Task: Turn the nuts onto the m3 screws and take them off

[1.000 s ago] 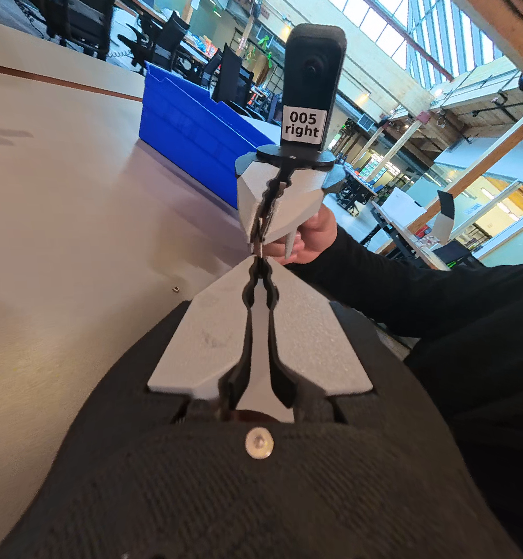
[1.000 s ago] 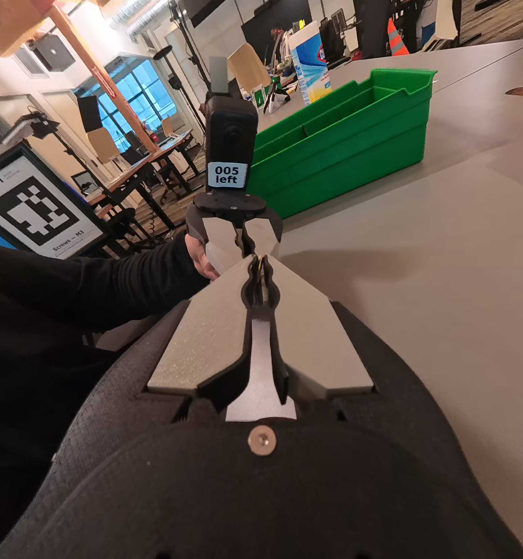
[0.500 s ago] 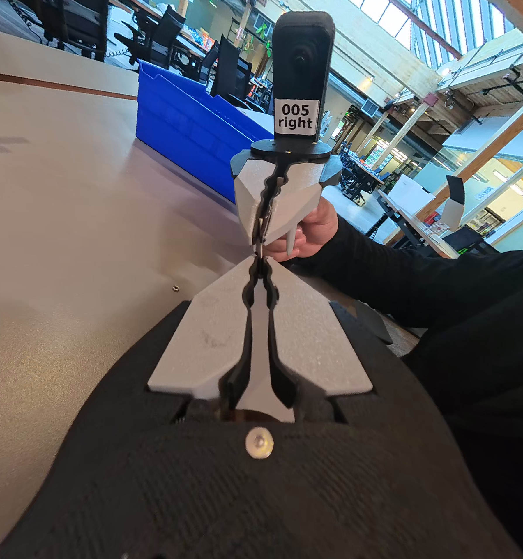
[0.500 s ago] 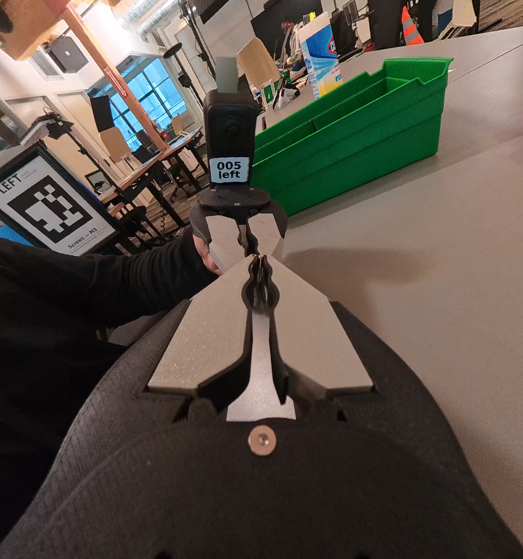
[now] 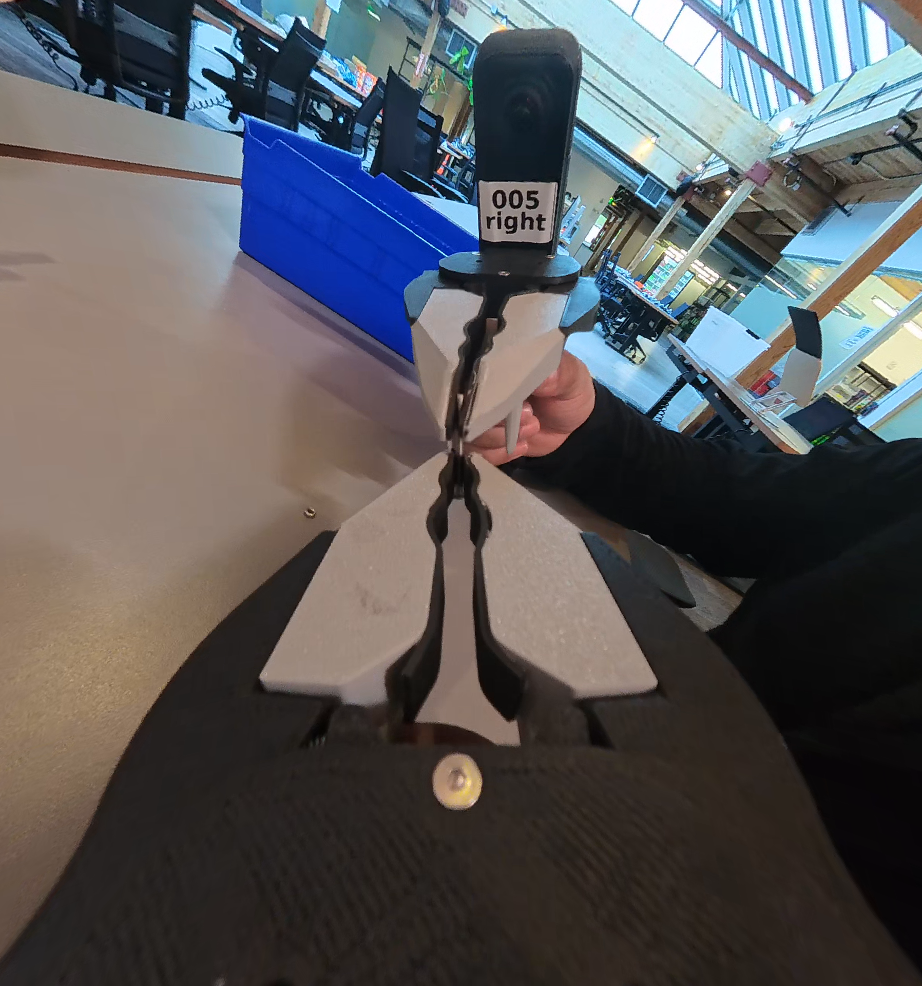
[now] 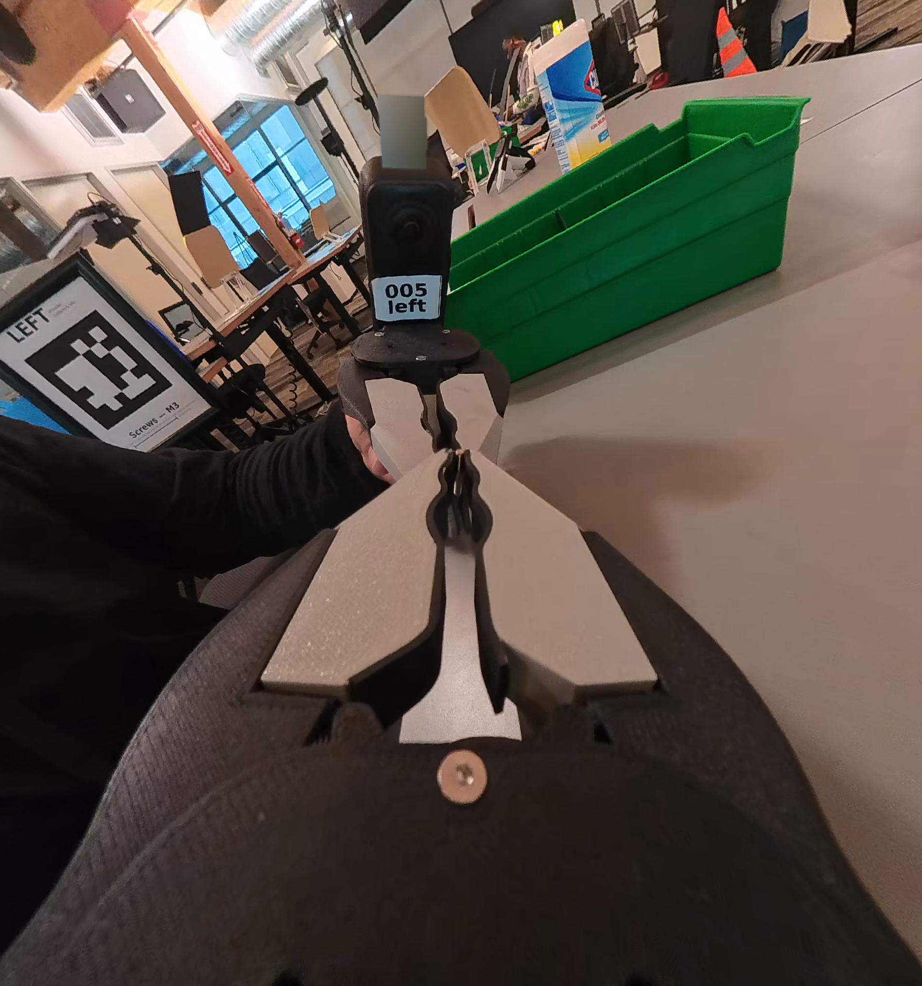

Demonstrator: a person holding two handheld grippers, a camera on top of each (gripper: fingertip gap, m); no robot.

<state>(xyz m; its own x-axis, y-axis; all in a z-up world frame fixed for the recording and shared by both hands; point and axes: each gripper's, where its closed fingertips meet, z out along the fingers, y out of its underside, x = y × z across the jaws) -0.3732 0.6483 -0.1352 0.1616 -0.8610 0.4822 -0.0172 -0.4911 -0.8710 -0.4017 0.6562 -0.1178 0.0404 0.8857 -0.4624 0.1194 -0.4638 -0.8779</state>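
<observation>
Here, the two grey wedge-fingered grippers meet tip to tip above the pale matte table [image 5: 128, 373]. The left gripper [image 5: 456, 472] has its fingers drawn together; whatever it pinches at the tips is too small to identify. The right gripper [image 6: 458, 459] is clamped on a thin silver metal screw [image 6: 456, 477], which lies along the scalloped slot between its fingers with one end at the tips. Whether a nut sits on that end cannot be told.

Probable risks: a slight tilt between the two tools would likely cross-thread or jam the nut; a smooth metal part held in a narrow pinch may slip or drop and roll away on the slick tabletop.

A small loose metal nut [image 5: 308, 513] lies on the table, left of the left gripper. The fingers are grainy, faceted plastic with black wavy inner liners; the gripper bodies are ribbed black. A glossy blue plastic bin [image 5: 341, 256] and a green plastic bin [image 6: 635, 277] stand well apart behind.
</observation>
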